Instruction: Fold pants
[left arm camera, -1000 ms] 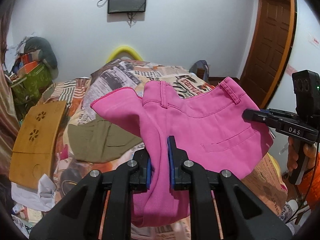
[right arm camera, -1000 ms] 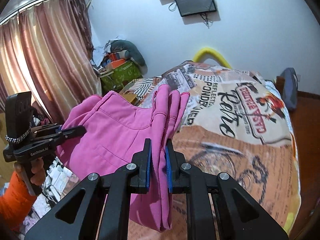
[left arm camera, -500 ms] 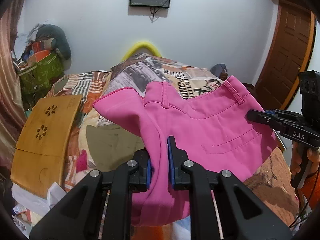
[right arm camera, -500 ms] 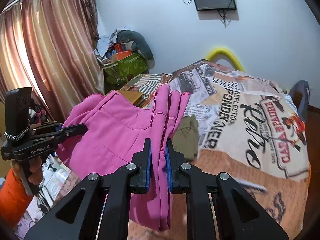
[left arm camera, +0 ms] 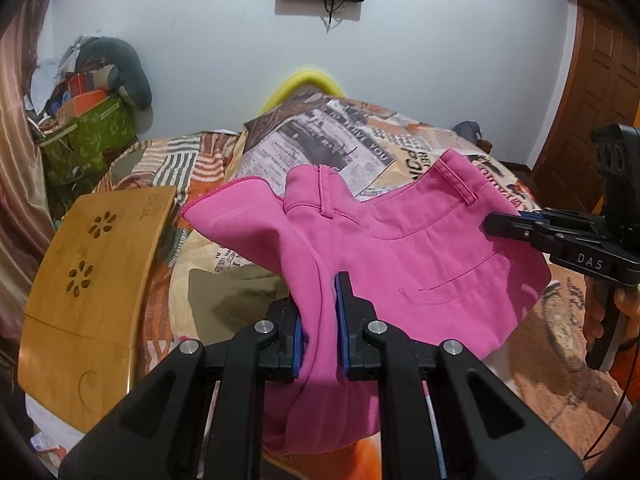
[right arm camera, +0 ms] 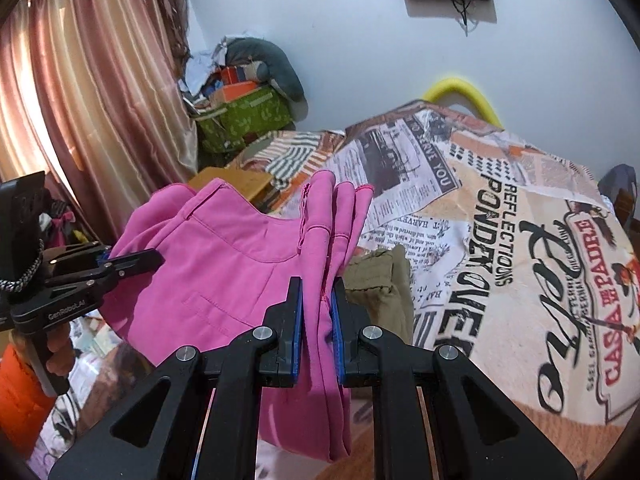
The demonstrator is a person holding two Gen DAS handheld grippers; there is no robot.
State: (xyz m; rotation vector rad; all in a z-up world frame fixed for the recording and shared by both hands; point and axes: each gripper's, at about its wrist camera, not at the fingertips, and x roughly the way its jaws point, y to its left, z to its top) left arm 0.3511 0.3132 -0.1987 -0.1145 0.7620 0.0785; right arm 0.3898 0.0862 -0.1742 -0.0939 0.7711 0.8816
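The pink pants point(left arm camera: 400, 256) hang folded in the air above the bed, held between both grippers. My left gripper point(left arm camera: 318, 300) is shut on one end of the folded fabric. My right gripper point(right arm camera: 316, 304) is shut on the other end, where several layers point(right arm camera: 336, 216) stack up; it also shows in the left wrist view point(left arm camera: 496, 226) at the right. The left gripper shows at the left of the right wrist view point(right arm camera: 152, 258). The waistband and a back pocket point(left arm camera: 452, 280) face the left camera.
The bed has a newspaper-print cover point(right arm camera: 500, 240). An olive-green garment point(right arm camera: 380, 284) lies on it below the pants. A wooden lap tray point(left arm camera: 92, 292) lies at the bed's left side. Clutter and a green box point(left arm camera: 84, 140) stand by the wall. A curtain point(right arm camera: 80, 100) hangs at the left.
Both grippers have carried the pink pants forward over the bed. The olive garment now lies closer under the pants. The grips have not changed.
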